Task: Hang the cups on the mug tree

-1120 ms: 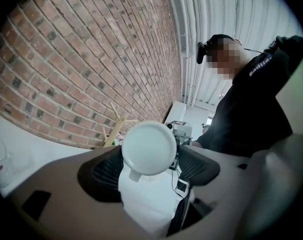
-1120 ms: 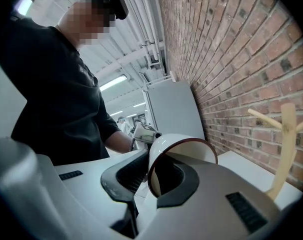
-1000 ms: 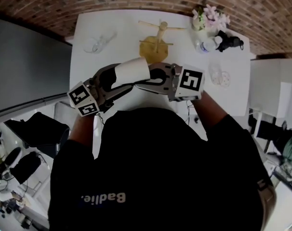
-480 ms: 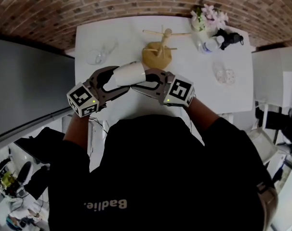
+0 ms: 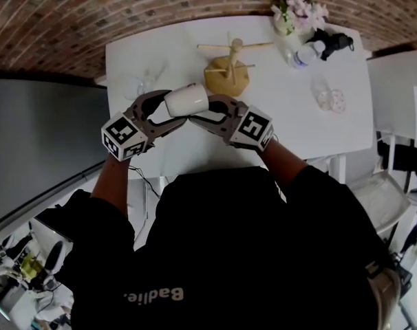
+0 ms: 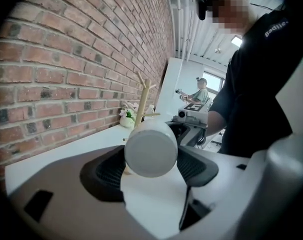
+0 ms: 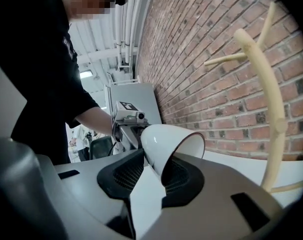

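My left gripper (image 6: 150,170) is clamped wide on the base end of the white cup (image 5: 188,100), held on its side over the left half of the table (image 5: 318,136). My right gripper (image 7: 152,176), whose jaws have just been opening, stands half-open astride the cup's rim, with a gap showing at one pad. Just beyond and to the right, the wooden tree (image 5: 228,71) stands upright at the table's far middle, before the brick wall (image 5: 91,12).
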`<state>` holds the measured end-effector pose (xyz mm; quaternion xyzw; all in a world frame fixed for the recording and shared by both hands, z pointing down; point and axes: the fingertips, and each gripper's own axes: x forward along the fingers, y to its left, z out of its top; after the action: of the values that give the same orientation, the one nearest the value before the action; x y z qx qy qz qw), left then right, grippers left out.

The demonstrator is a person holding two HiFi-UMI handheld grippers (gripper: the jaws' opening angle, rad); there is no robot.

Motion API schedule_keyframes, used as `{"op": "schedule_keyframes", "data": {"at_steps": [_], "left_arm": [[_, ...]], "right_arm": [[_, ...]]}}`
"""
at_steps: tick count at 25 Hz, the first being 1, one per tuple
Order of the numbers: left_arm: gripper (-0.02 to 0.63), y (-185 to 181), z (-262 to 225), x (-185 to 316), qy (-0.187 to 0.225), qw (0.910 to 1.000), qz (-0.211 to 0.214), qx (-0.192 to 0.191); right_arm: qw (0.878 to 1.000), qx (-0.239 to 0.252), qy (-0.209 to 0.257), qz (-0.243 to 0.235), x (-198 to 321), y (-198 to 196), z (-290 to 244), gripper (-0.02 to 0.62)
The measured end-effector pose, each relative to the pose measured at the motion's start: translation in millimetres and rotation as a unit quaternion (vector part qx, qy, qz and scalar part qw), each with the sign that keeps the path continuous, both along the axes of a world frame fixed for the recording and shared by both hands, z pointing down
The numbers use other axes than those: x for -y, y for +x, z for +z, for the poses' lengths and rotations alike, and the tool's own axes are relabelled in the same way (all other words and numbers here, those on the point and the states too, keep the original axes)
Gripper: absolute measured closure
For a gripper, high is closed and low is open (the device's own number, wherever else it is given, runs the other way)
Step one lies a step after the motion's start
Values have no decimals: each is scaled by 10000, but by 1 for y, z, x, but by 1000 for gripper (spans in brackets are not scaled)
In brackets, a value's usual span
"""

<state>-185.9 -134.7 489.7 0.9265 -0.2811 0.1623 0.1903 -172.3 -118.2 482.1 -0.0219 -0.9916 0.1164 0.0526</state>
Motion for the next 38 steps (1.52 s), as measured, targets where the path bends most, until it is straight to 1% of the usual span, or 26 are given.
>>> {"op": "schedule_keyframes", "data": {"at_steps": [9, 14, 19, 29, 38], "left_arm": [[288, -5, 26, 28, -179, 9987, 93, 466], [288, -6, 40, 45, -264, 9967, 159, 748], [288, -5, 47, 58, -317, 9948, 290, 922], [288, 5, 65, 78, -553, 9913, 579, 1041], [288, 16, 83, 83, -739, 9894, 705, 1037]], "right_arm": [[9984, 117, -192, 509, 31, -3, 26, 454], [9967, 43, -278, 766, 50, -4, 43, 442], [9945, -36, -384, 979, 63, -3, 51, 436], [9893, -177, -654, 1293, 83, 6, 69, 432], [9855, -302, -918, 1394, 89, 17, 88, 430]]}}
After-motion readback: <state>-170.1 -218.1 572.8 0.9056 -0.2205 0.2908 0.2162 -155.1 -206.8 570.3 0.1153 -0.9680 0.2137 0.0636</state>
